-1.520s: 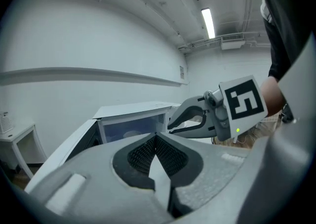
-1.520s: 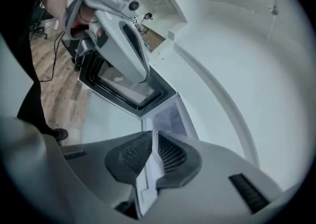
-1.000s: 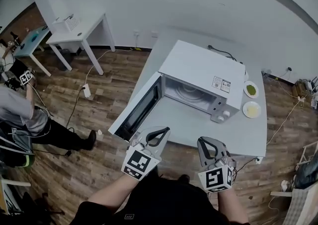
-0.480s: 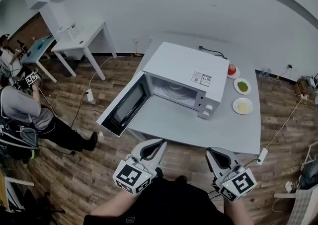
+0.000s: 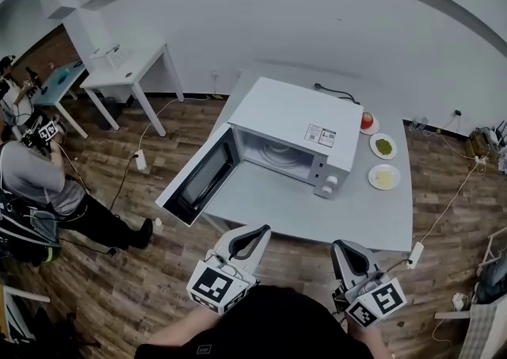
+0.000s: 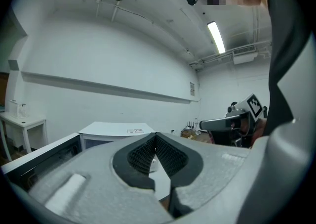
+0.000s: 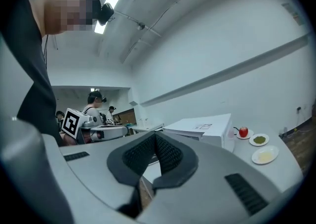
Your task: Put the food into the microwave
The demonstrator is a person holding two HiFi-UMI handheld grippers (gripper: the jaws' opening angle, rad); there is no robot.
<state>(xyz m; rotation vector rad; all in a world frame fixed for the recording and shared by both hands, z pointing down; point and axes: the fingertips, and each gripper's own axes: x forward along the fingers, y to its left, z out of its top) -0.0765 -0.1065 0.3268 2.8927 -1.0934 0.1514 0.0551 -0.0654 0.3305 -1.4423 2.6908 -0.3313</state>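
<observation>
A white microwave stands on the grey table, and its door hangs open to the left. To its right lie a red apple on a small plate, a plate of green food and a plate of pale yellow food. My left gripper and right gripper are both shut and empty, held short of the table's near edge. In the right gripper view the apple and both plates sit beyond the microwave. The left gripper view shows the microwave behind the shut left gripper.
A person crouches on the wooden floor at the left. Two white side tables stand at the back left. Cables and a power strip lie on the floor. A cord hangs off the table's right edge.
Both grippers have drawn back from the table toward me, and the right one has rolled. The view has shifted, so the apple and plates now show beside the microwave.
</observation>
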